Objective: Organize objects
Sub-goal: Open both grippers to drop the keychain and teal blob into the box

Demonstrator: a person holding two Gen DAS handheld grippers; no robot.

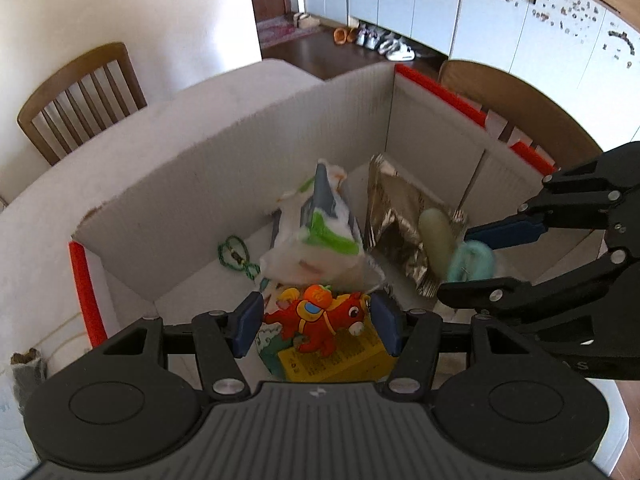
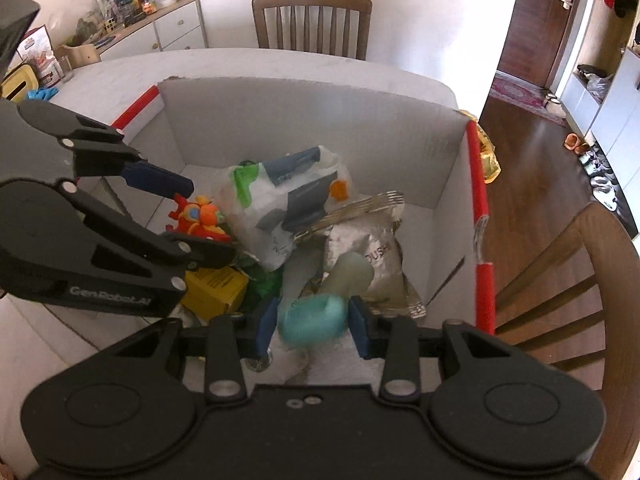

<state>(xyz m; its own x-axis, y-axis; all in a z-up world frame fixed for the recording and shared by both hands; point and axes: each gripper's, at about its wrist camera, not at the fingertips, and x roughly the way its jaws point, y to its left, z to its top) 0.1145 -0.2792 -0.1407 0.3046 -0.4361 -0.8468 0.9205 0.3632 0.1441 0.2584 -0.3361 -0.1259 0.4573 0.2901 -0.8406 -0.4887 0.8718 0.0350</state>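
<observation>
An open cardboard box (image 1: pixel 224 184) with red-taped edges stands on a white table. My left gripper (image 1: pixel 318 320) hangs over its near side, shut on a red toy horse (image 1: pixel 332 316) with an orange ball on its back. Under the horse lies a yellow carton (image 1: pixel 340 360). In the right wrist view my right gripper (image 2: pixel 312 320) is shut on a soft teal ball (image 2: pixel 316 312) above the box floor. The left gripper (image 2: pixel 208 220) with the horse (image 2: pixel 198 216) shows at the left there. The right gripper (image 1: pixel 454 264) enters the left wrist view from the right.
Inside the box lie a white plastic bag (image 2: pixel 276 200) with green and blue print, a silver foil pouch (image 2: pixel 372 248), a pale green cylinder (image 1: pixel 436 240) and a green cord (image 1: pixel 236 256). Wooden chairs (image 2: pixel 312 20) stand around the table (image 1: pixel 40 260). A cluttered sideboard (image 2: pixel 160 28) stands at the back left.
</observation>
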